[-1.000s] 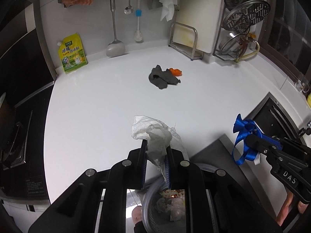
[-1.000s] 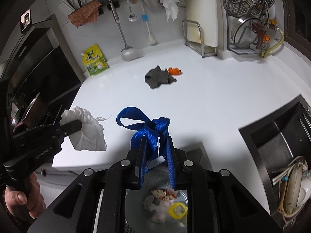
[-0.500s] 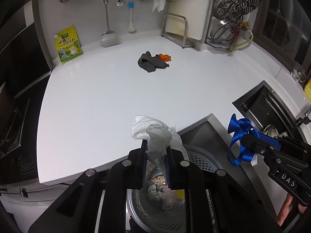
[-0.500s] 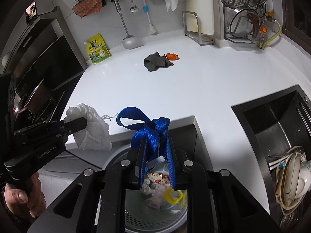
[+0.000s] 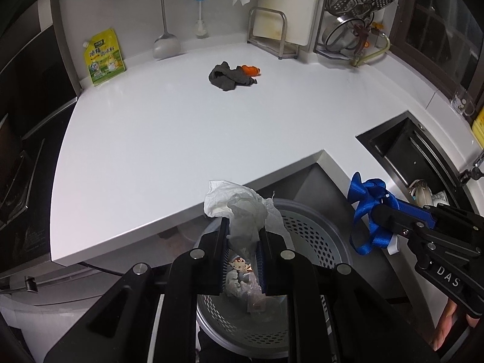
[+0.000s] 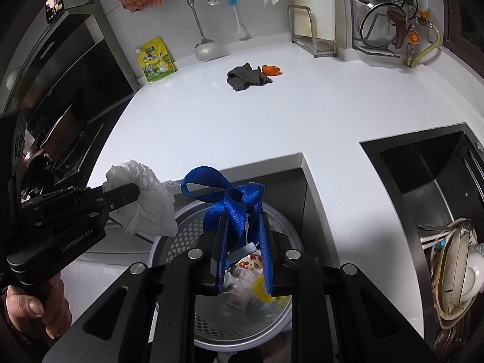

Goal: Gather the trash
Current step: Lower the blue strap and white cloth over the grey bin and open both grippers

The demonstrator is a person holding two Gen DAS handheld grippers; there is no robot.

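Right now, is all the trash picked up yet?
Not yet. Some wrappers already lie in the trash basket. The left gripper is shut on the crumpled tissue and the right gripper on the blue ribbon, both above the basket. The gray rag and orange scrap remain on the counter.

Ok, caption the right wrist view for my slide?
Right gripper holding tangled blue ribbon over perforated grey trash basket, left gripper alongside with crumpled white tissue.

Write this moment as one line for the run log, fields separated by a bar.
left gripper: shut on white tissue | right gripper: shut on blue ribbon | both above trash basket | not yet dropped
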